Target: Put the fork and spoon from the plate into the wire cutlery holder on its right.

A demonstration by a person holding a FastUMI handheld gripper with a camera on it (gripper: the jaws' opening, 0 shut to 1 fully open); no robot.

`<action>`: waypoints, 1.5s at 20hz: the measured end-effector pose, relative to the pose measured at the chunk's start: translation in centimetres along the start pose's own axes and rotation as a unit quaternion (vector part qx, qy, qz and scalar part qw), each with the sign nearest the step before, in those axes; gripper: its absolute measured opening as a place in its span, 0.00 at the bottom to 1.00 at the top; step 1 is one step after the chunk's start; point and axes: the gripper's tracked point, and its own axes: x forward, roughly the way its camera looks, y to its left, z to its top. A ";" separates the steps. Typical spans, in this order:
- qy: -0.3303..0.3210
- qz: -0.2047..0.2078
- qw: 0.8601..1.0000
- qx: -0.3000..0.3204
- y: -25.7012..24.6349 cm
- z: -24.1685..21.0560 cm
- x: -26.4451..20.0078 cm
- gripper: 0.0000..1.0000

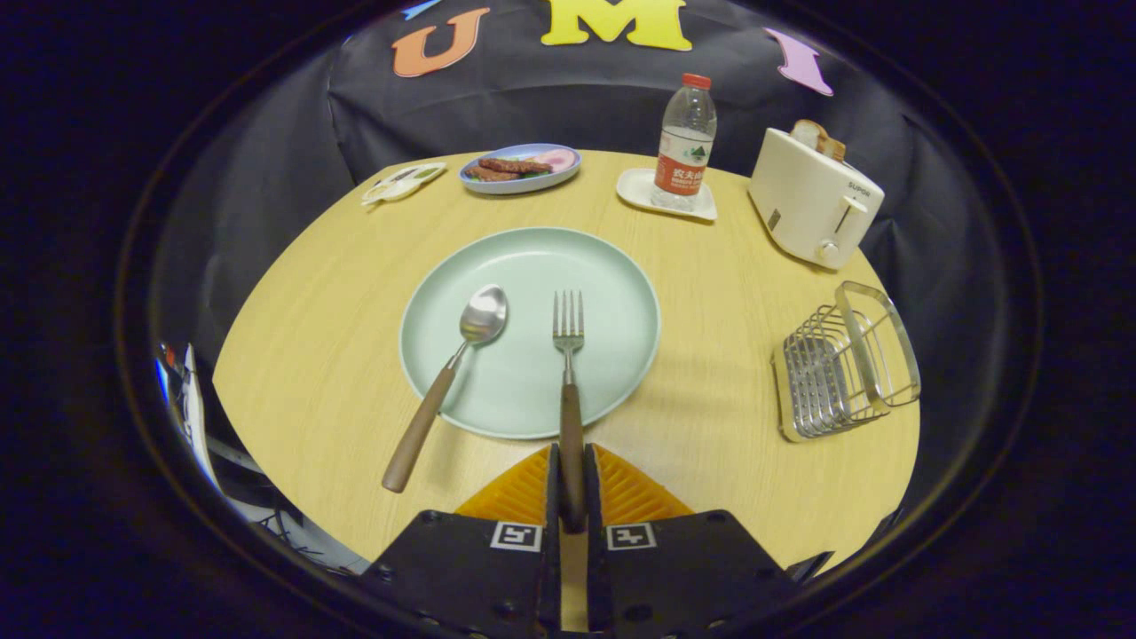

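Tongs (572,484) are pinched tight on the brown handle of the fork (569,373), whose prongs lie on the green plate (612,266). Next to it on the plate lies the spoon (448,382), with its handle poking out over the wooden table (710,417). Nothing is in the wire holder (843,364) yet, which stands off to the right, so both the fork and spoon have to go there.
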 end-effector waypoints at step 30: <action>0.155 -0.039 0.978 0.133 -17.4 2.7 -13.7 0.04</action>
